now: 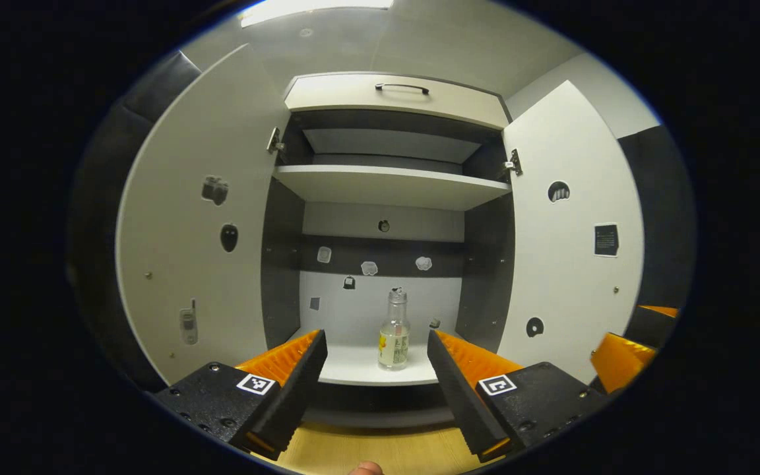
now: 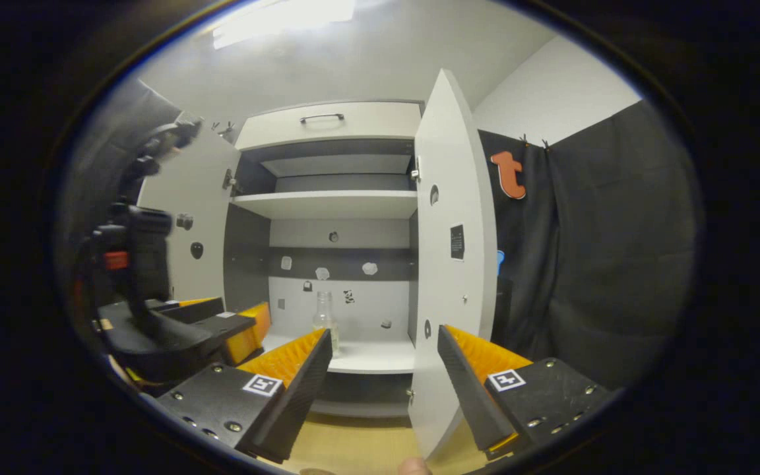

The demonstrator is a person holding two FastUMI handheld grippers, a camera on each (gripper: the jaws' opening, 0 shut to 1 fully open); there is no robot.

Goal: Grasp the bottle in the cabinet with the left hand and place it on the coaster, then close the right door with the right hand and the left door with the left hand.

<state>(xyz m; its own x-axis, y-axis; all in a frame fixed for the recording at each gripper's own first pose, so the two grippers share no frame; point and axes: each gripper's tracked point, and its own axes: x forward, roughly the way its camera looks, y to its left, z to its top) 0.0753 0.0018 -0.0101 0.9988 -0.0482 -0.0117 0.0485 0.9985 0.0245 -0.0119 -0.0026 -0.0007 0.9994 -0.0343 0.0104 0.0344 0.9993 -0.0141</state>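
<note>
The cabinet's bottom shelf (image 1: 360,366) is white and has just one thing on it, a clear bottle (image 1: 394,330) standing upright near the front edge, roughly mid-width. Above the bottle there's a second white shelf (image 1: 390,185). Below the cabinet, a wooden surface (image 1: 380,452).

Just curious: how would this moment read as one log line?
stage: reaching | bottle: upright on lower shelf | both doors: open | left gripper: open | right gripper: open
</note>
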